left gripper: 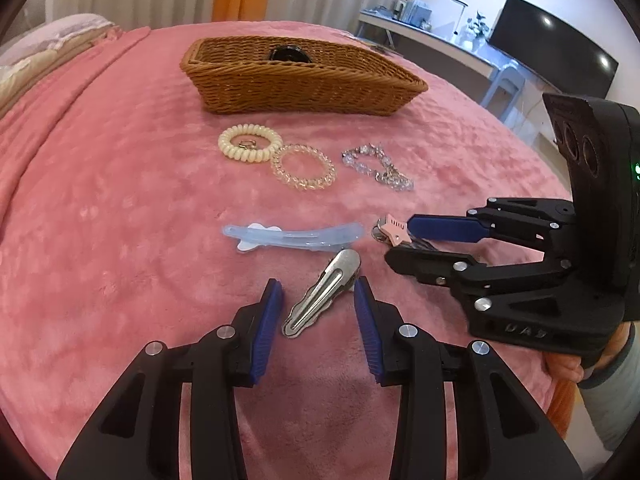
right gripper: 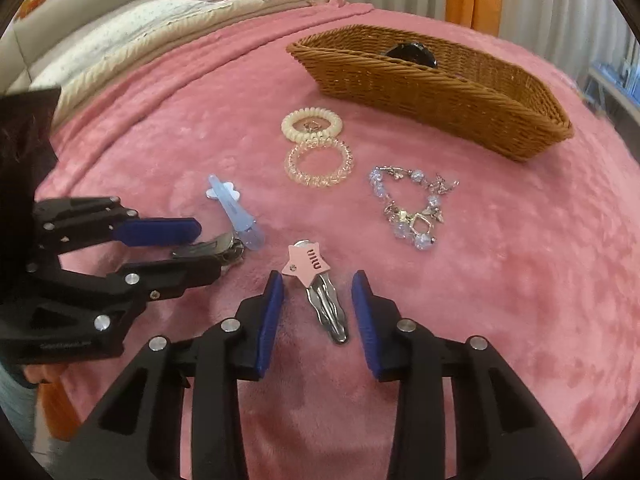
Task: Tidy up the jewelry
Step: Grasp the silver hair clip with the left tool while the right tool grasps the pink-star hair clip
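In the left wrist view, the left gripper [left gripper: 318, 286] stands open at the bottom centre, and the silver clip [left gripper: 322, 294] lies on the pink blanket [left gripper: 120, 220] between its two blue pads, without touching either of them. Just above the clip, the light blue clip [left gripper: 292, 236] lies across the frame.

In the right wrist view, the right gripper [right gripper: 318, 280] is also open at the bottom centre. The pink star clip [right gripper: 320, 284] lies between its fingers, with the star end toward the top of the frame and the metal end toward the bottom; the pads are apart from it.

In the middle of both views lie the cream coil hair tie [left gripper: 249, 143] and the clear coil hair tie [left gripper: 303, 167], touching each other. The bead bracelet [right gripper: 412, 208] is to the right of them.

The wicker basket [left gripper: 296, 84] stands in the upper part of the frame. Inside it, one black object [left gripper: 287, 55] shows above the rim; what it is I cannot tell.
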